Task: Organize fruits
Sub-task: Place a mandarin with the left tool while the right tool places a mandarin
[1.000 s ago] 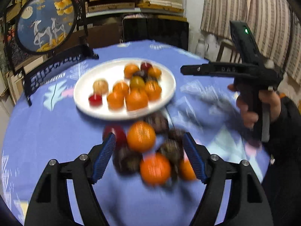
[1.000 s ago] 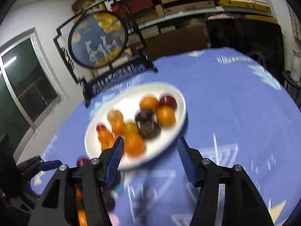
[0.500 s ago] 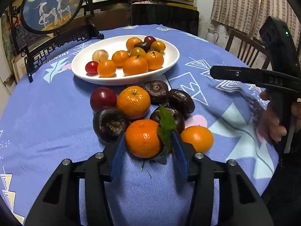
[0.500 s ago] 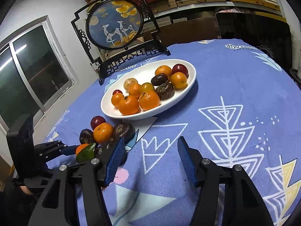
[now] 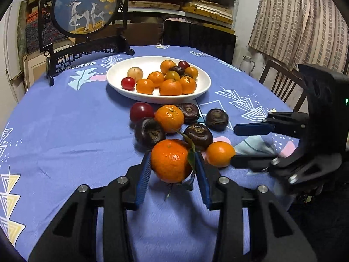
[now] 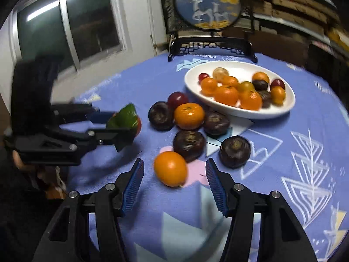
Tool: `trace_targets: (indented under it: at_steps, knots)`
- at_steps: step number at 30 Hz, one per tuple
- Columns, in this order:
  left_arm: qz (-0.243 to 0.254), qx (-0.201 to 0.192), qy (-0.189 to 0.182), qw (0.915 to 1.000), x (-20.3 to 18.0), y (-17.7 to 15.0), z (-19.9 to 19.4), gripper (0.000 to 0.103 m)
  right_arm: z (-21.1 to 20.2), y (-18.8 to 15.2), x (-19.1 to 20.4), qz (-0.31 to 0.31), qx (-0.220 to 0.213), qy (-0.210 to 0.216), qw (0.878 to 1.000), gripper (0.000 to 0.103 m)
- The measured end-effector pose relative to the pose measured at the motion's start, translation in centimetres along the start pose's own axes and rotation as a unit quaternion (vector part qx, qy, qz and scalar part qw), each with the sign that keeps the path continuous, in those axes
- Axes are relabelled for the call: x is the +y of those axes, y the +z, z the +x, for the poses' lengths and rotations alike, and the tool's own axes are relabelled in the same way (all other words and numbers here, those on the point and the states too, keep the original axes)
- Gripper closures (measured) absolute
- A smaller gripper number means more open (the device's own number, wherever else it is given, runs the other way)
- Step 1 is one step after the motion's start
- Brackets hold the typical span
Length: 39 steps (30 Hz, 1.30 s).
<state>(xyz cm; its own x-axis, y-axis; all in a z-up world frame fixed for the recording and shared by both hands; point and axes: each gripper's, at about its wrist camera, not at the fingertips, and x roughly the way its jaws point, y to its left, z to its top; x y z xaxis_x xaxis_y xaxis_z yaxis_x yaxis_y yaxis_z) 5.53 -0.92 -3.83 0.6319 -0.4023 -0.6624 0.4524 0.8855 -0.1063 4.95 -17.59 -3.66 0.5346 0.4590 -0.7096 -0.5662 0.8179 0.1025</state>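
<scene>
My left gripper (image 5: pixel 172 163) is shut on a leafy mandarin (image 5: pixel 170 162) and holds it just above the blue cloth; it also shows in the right wrist view (image 6: pixel 122 122). My right gripper (image 6: pixel 174 172) is open around a small orange (image 6: pixel 170 168) that lies on the cloth; the same orange shows in the left wrist view (image 5: pixel 220 154). Loose fruit lies beyond: a mandarin (image 5: pixel 169 118), a red plum (image 5: pixel 141 111) and several dark mangosteens (image 5: pixel 198 135). A white plate (image 5: pixel 117 83) with several fruits stands behind them.
A round painted screen on a black stand (image 5: pixel 86 6) stands at the table's far left edge. A dark chair back (image 5: pixel 198 37) and a wooden chair (image 5: pixel 281 80) stand by the far and right edges. A window (image 6: pixel 65 19) is on the left.
My left gripper closed on the leafy mandarin and lifted it slightly. My right gripper moved left and down, so that its open fingers now flank the small orange.
</scene>
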Motion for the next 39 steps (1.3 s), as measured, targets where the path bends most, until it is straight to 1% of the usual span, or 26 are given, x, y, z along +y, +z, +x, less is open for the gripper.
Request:
trace_targets:
  at_steps: [2, 4, 5, 8, 11, 13, 15, 18, 21, 23, 24, 26, 29, 32, 35, 39]
  knots:
    - [0.0, 0.0, 0.0, 1.0, 0.0, -0.1, -0.1, 0.064, 1.0, 0.3, 0.2, 0.003, 0.014, -0.013, 1.0, 0.046]
    - [-0.002, 0.0, 0.0, 1.0, 0.1, -0.2, -0.3, 0.064, 2.0, 0.4, 0.2, 0.009, 0.036, -0.014, 0.999, 0.061]
    - [-0.004, 0.0, 0.0, 1.0, 0.2, -0.3, -0.4, 0.064, 2.2, 0.3, 0.4, 0.01, 0.042, -0.007, 0.999, 0.065]
    - [-0.01, 0.0, 0.001, 0.9999, 0.7, -0.6, -0.5, 0.064, 2.2, 0.2, 0.7, 0.003, 0.043, -0.009, 0.999, 0.066]
    - [-0.017, -0.003, -0.002, 0.9998, 1.0, -0.5, -0.6, 0.064, 1.2, 0.4, -0.5, 0.044, 0.023, 0.012, 0.999, 0.066]
    - [-0.016, -0.009, -0.004, 0.9998, 1.0, 0.0, -0.9, 0.064, -0.2, 0.7, -1.7, 0.066, 0.007, 0.029, 0.997, 0.066]
    - [-0.011, -0.015, -0.008, 0.9998, 1.0, 1.0, -1.1, 0.064, -1.7, 1.3, -2.8, 0.079, -0.005, 0.033, 0.996, 0.066]
    - [-0.005, -0.021, -0.01, 0.9997, 1.3, 3.1, -0.8, 0.064, -3.0, 2.7, -4.8, 0.101, -0.016, 0.026, 0.994, 0.065]
    - [0.003, -0.026, -0.01, 0.9996, 1.8, 5.7, 0.2, 0.064, -4.2, 4.9, -7.6, 0.128, -0.033, 0.007, 0.991, 0.065]
    - [0.001, -0.022, -0.012, 0.9997, 2.3, 7.4, 1.4, 0.064, -4.2, 6.7, -9.2, 0.139, -0.043, 0.007, 0.989, 0.065]
    - [-0.002, -0.019, -0.015, 0.9997, 2.7, 8.7, 2.5, 0.064, -3.8, 7.8, -10.1, 0.146, -0.046, 0.005, 0.988, 0.065]
    - [0.0, -0.015, -0.011, 0.9998, 3.2, 10.7, 4.4, 0.064, -2.6, 9.6, -11.3, 0.153, -0.049, 0.002, 0.987, 0.065]
    - [-0.001, -0.011, -0.005, 0.9999, 4.0, 13.4, 7.4, 0.064, 0.2, 12.0, -12.8, 0.16, -0.041, 0.0, 0.986, 0.065]
    - [-0.009, 0.0, -0.012, 0.9999, 4.9, 15.4, 10.1, 0.064, 3.7, 14.2, -14.7, 0.175, -0.027, -0.003, 0.984, 0.065]
    - [-0.008, 0.025, -0.005, 0.9996, 5.6, 16.8, 13.8, 0.064, 7.0, 15.6, -16.3, 0.188, -0.018, -0.013, 0.982, 0.065]
    - [-0.006, 0.034, -0.004, 0.9994, 5.7, 17.3, 16.0, 0.064, 10.2, 16.2, -18.1, 0.207, 0.001, -0.016, 0.978, 0.065]
